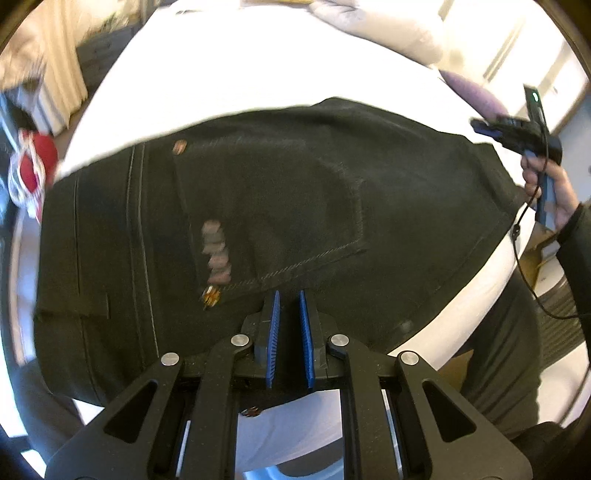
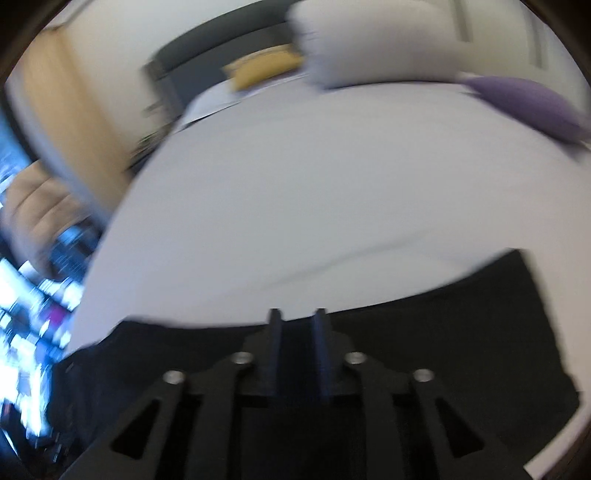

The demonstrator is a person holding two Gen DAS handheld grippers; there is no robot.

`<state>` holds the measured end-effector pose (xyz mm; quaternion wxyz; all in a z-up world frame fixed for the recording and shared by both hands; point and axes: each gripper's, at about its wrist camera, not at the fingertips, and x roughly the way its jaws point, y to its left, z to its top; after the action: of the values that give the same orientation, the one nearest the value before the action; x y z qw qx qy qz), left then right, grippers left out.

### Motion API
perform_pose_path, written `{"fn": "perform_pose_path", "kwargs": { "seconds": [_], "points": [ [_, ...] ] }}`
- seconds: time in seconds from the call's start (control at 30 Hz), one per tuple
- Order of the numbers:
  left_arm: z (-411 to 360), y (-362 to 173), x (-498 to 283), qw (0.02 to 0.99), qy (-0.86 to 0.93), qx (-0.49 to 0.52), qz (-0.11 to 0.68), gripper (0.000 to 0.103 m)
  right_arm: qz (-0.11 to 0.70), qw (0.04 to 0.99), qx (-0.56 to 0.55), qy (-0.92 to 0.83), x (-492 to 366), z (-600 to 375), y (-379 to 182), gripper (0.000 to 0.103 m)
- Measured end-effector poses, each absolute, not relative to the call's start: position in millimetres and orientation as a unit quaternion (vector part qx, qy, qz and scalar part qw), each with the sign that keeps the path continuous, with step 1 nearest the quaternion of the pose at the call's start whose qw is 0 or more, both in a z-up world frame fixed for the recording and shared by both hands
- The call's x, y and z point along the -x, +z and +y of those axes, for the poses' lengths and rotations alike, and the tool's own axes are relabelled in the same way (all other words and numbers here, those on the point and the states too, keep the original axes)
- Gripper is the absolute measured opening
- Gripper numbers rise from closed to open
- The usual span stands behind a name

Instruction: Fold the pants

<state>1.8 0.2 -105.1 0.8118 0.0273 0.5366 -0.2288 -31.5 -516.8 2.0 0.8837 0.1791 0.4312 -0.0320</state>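
Note:
Black jeans lie folded on a white bed, back pocket and a pale label facing up. My left gripper hovers over their near edge with its blue pads a narrow gap apart and nothing between them. My right gripper shows at the right of the left wrist view, held in a hand above the jeans' right end. In the blurred right wrist view the right gripper hangs above the dark jeans, fingers slightly apart and empty.
White pillows and a purple cushion lie at the bed's far end. A red and white object sits past the bed's left edge. The person's dark trousers stand at the right.

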Motion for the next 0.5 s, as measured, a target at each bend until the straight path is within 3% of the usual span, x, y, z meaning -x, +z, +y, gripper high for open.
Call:
{"fn": "perform_pose_path", "kwargs": {
  "seconds": [0.13,0.3,0.5],
  "points": [
    [-24.8,-78.2,-10.7,0.82,-0.259,-0.017,0.509,0.011,0.482,0.854,-0.198,0.018,26.3,-505.6,-42.6,0.033],
    [-92.8,-70.8,-52.5,0.801,-0.341,0.006,0.492,0.011,0.475,0.834,-0.28,-0.027,55.9,-558.7,-68.6,0.001],
    [-210.2,-100.7,-128.3,0.763,-0.408,-0.01,0.502,0.011,0.414,0.818,-0.382,-0.119,119.9,-642.2,-67.0,0.0]
  ]
}}
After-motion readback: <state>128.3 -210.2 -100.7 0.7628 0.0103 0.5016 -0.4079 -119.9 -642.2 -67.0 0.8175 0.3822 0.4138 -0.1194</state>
